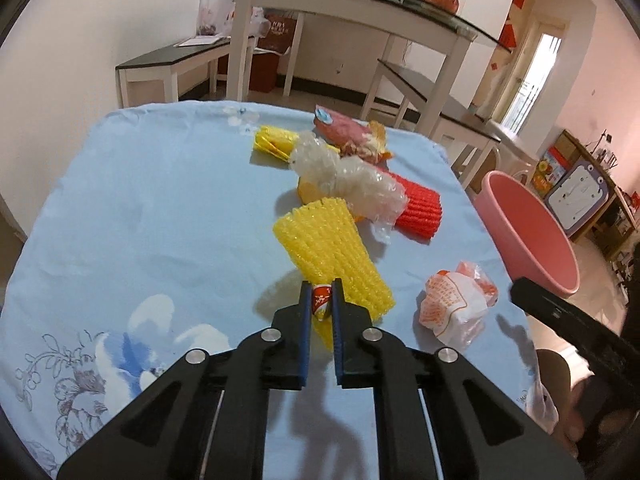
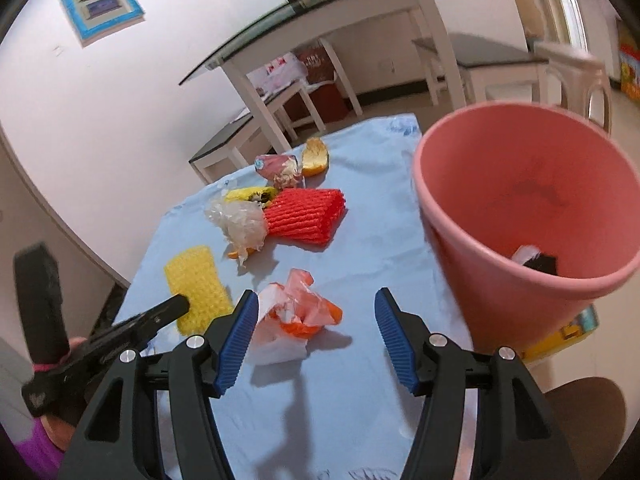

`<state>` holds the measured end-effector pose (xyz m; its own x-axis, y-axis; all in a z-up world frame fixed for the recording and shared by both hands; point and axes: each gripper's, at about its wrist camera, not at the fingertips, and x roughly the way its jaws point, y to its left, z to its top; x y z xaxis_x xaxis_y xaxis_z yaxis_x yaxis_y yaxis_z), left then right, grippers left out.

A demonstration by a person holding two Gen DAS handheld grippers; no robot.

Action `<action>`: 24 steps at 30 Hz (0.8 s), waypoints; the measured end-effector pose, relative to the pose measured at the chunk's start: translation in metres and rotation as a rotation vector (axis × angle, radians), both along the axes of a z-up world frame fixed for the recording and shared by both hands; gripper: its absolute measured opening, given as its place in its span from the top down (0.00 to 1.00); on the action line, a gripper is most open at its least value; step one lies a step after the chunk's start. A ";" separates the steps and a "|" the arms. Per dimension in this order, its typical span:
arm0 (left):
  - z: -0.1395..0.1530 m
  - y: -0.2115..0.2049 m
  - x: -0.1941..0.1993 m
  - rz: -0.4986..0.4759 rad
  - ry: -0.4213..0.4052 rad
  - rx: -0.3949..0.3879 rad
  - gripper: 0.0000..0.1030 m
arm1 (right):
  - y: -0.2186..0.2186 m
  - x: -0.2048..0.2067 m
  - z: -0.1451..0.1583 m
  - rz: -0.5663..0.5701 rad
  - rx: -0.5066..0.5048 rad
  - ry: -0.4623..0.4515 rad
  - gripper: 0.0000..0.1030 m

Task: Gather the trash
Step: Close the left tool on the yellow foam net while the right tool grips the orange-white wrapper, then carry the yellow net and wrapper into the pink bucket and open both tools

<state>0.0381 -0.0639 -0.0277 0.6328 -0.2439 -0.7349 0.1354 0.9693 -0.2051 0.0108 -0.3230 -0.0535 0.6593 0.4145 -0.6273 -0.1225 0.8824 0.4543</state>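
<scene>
The left gripper (image 1: pixel 320 300) is clenched on what looks like a small wrapper at the yellow foam net's (image 1: pixel 332 256) near end, while the released right gripper (image 2: pixel 316 312) has the crumpled orange-and-white bag (image 2: pixel 292 320) just ahead between its fingers.

Left tongs (image 1: pixel 320 300) nearly closed, pinching; right tongs (image 2: pixel 316 320) spread wide

Both tongs, left (image 1: pixel 321 300) and right (image 2: pixel 316 320), are black angular plastic with silver screw heads and ribbed blue pads (image 2: pixel 236 344); a purple sleeve (image 2: pixel 38 446) shows beside the left handle.
</scene>
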 end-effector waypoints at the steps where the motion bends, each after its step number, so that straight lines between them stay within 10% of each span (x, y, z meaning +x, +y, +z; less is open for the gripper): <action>1: 0.001 0.002 -0.001 -0.002 -0.005 -0.007 0.92 | 0.000 0.005 -0.003 0.004 0.011 0.021 0.42; 5: 0.002 0.008 -0.003 0.001 -0.009 -0.020 0.92 | 0.005 0.018 -0.016 0.030 0.041 0.095 0.45; 12: 0.000 0.016 -0.005 0.007 -0.011 -0.038 0.92 | 0.022 0.013 -0.011 0.079 0.012 0.058 0.88; 24: 0.008 0.024 -0.014 0.021 -0.041 -0.048 0.92 | 0.050 -0.018 0.021 0.112 -0.105 -0.098 0.94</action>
